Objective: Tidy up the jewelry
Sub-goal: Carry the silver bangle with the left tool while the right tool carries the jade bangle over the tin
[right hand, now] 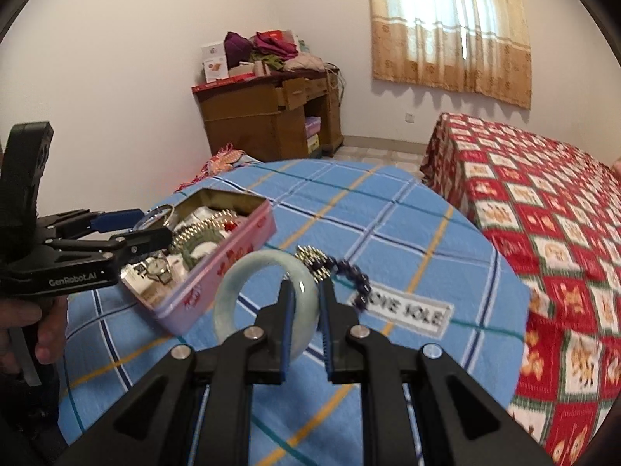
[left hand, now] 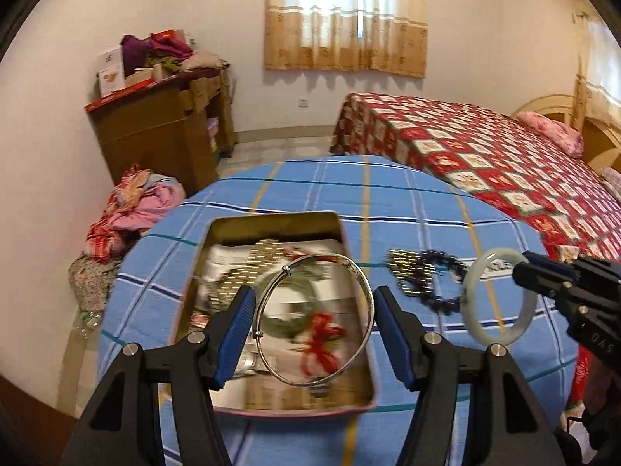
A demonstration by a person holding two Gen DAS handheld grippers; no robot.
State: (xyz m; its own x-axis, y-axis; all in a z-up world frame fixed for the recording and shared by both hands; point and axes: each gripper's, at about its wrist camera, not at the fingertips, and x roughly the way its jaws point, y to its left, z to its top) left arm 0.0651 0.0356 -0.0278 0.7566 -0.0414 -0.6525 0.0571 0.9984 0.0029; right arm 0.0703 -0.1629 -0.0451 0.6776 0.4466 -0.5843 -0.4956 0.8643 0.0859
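Blue-padded fingers of the left gripper [left hand: 312,334] fill the lower middle of the left wrist view, clamped on a thin silver bangle [left hand: 316,320] held over the open pink tin [left hand: 351,240]. At right in that view the right gripper [left hand: 520,270] pinches a pale jade bangle [left hand: 496,299]. Only the right wrist view shows this grip close up, lower centre, jaws nearly together on the ring's band, plus a wristwatch [right hand: 159,268] inside the tin and a hand [right hand: 46,330] at the left edge. Dark beads [right hand: 351,275] and a gold chain [right hand: 310,256] lie on the blue checked cloth [right hand: 388,209] beside the tin.
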